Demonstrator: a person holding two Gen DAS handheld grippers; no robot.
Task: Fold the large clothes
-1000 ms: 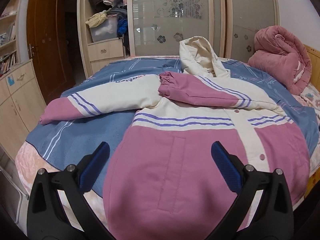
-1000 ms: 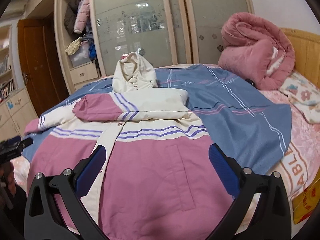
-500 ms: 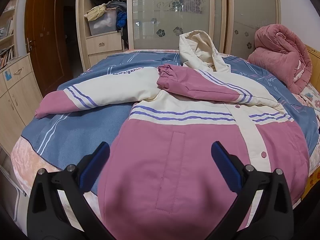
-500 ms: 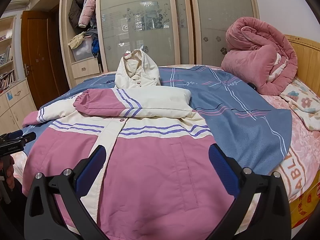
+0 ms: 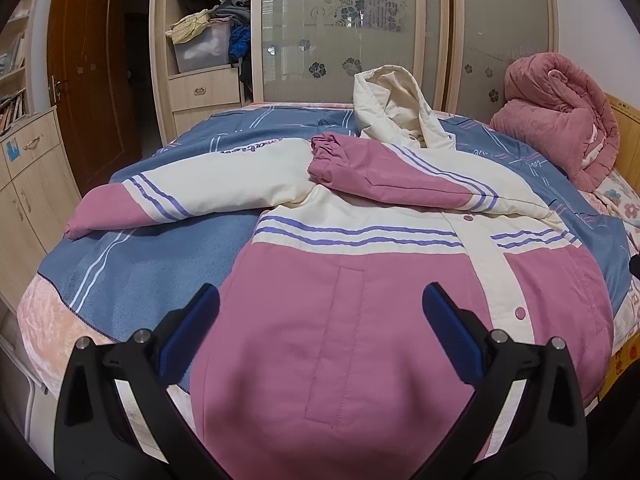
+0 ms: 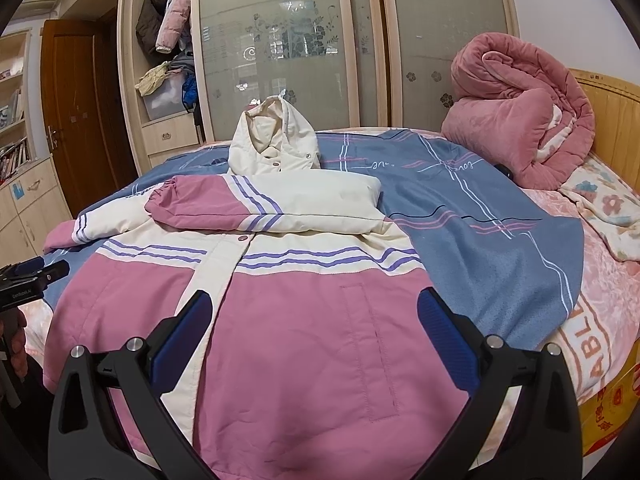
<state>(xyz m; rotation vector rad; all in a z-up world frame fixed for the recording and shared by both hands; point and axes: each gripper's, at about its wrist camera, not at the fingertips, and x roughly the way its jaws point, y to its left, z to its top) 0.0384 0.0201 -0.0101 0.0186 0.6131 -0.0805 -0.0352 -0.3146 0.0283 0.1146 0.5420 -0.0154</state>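
Jacket (image 5: 360, 280) flat on blanket (image 5: 152, 264), front up, hem toward both grippers | one sleeve (image 6: 260, 208) folded across chest, other sleeve (image 5: 192, 196) out left on blanket | hood (image 6: 272, 144) behind | rolled quilt (image 6: 520, 120) far right by headboard (image 6: 612, 112) | wardrobe (image 6: 280, 40) behind bed

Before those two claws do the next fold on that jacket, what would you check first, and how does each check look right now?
1. Left gripper open and empty: ok.
2. Right gripper open and empty: ok.
3. Right sleeve folded across the jacket chest: ok.
4. Left sleeve folded in: not ok, it lies stretched out on the blue blanket.
5. Hood lying flat: not ok, it stands up.
6. Jacket front snapped shut: ok where visible; the part under the folded sleeve cannot tell.
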